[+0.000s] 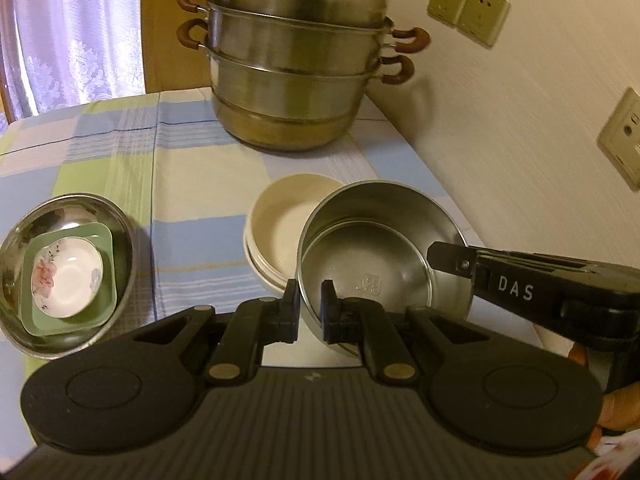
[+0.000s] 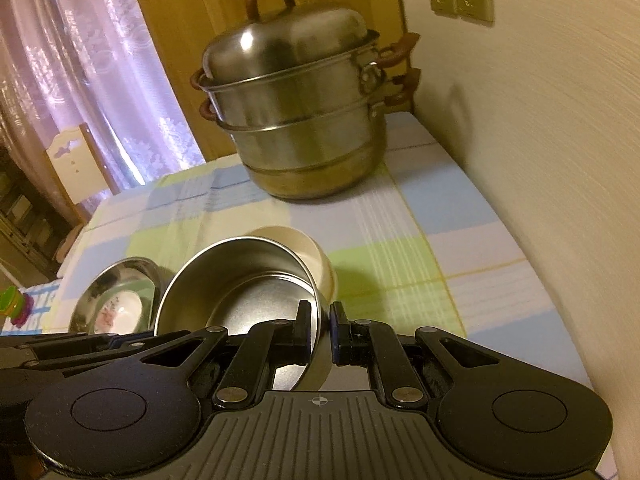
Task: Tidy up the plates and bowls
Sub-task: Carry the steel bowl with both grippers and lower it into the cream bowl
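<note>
Steel bowl (image 1: 372, 248) clamped at its rim by both grippers, tilted, lifted just above the counter (image 1: 192, 184) beside the cream bowls (image 1: 280, 224). Left gripper (image 1: 310, 304) at the near rim, jaws pinched on the thin wall, one finger inside, one outside. Right gripper (image 2: 321, 330) likewise pinched on the rim at the bowl's right side, seen from the left wrist as a black body marked "DAS". Lower edge of the steel bowl hidden behind the jaws and gripper bodies in both views. Cream bowls partly covered by the steel bowl; seemingly two stacked, count hard to confirm. Wide steel dish (image 1: 68, 272) at the left, holding a green square dish (image 1: 72, 280) and a small flowered white bowl (image 1: 66, 276) nested inside; near edge cut off by the left gripper's body. Tall lidded steamer pot (image 1: 296, 64) at the far end of the counter by the wall, lid knob cropped in the left view. Fingers of a hand (image 1: 612, 404) barely showing at the right frame edge. Small colourful object at the far left of the right view, too blurred to identify.
</note>
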### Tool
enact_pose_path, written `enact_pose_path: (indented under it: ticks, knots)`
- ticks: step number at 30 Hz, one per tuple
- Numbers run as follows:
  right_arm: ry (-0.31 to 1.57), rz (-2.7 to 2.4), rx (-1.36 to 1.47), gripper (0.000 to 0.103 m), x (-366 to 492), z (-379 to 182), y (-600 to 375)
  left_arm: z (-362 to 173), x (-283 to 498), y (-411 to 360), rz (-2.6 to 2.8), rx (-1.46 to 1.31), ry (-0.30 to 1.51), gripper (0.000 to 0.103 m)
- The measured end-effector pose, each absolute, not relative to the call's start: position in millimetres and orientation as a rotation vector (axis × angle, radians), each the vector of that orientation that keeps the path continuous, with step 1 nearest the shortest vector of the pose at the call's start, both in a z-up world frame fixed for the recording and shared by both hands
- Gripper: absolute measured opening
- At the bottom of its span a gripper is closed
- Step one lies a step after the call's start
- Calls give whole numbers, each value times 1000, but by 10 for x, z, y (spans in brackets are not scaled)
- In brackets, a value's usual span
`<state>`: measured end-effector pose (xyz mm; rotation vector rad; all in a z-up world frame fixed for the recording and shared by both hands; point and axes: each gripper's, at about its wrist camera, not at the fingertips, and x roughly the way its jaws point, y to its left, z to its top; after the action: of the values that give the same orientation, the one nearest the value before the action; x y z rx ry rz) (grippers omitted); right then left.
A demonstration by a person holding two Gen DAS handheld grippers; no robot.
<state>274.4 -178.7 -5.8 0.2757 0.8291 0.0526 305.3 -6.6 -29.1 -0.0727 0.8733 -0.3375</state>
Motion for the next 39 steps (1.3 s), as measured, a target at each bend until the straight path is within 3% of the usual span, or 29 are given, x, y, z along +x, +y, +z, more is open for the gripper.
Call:
enact_pose_path:
  ticks: [39]
  knots:
    - [862,64,244,9,3488,-388,-1689,-579,3807,4,-289,-64,902,9]
